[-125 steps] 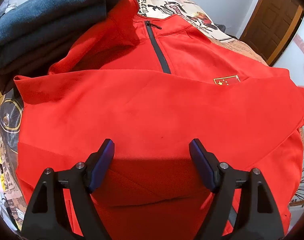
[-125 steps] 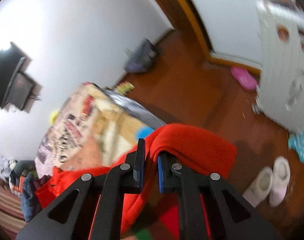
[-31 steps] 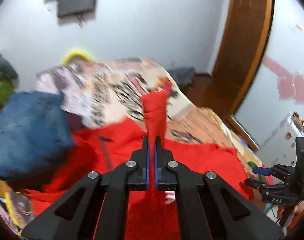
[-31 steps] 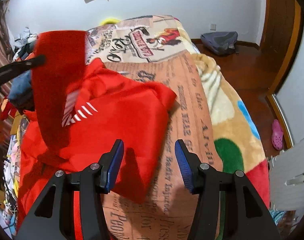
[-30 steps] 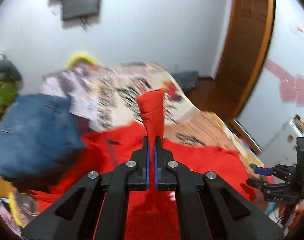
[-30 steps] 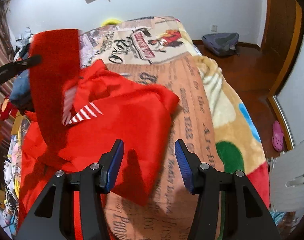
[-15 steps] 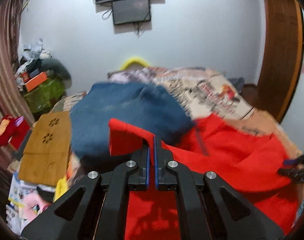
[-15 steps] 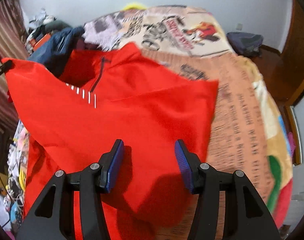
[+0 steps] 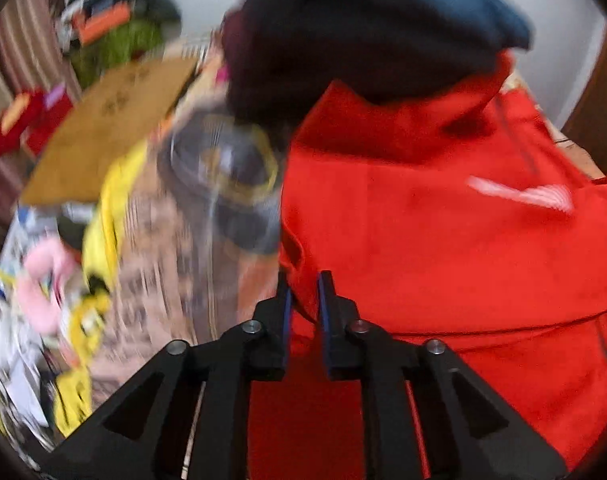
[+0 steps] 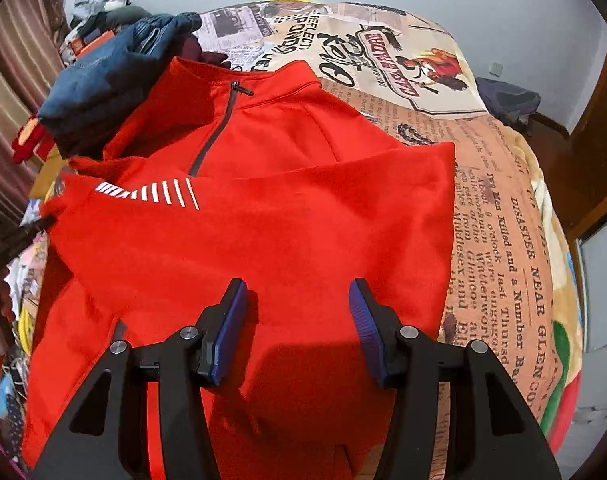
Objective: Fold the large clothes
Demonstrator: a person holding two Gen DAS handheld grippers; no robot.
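A red zip-neck jacket lies spread on the bed, with a sleeve bearing white stripes folded across its chest. In the blurred left wrist view my left gripper is low at the jacket's left edge. Its jaws are opening with a narrow gap, and the red sleeve edge still sits between them. My right gripper hovers open over the jacket's lower middle with nothing between its blue pads.
A pile of dark blue jeans sits at the jacket's far left shoulder. The newspaper-print blanket covers the bed to the right. Clutter and a wooden board lie beyond the bed's left edge. A brown door frame stands at right.
My left gripper carried the raised sleeve leftward and down onto the jacket, and its jaws have parted slightly. The sleeve now lies across the chest. My right gripper shifted over the jacket, still open.
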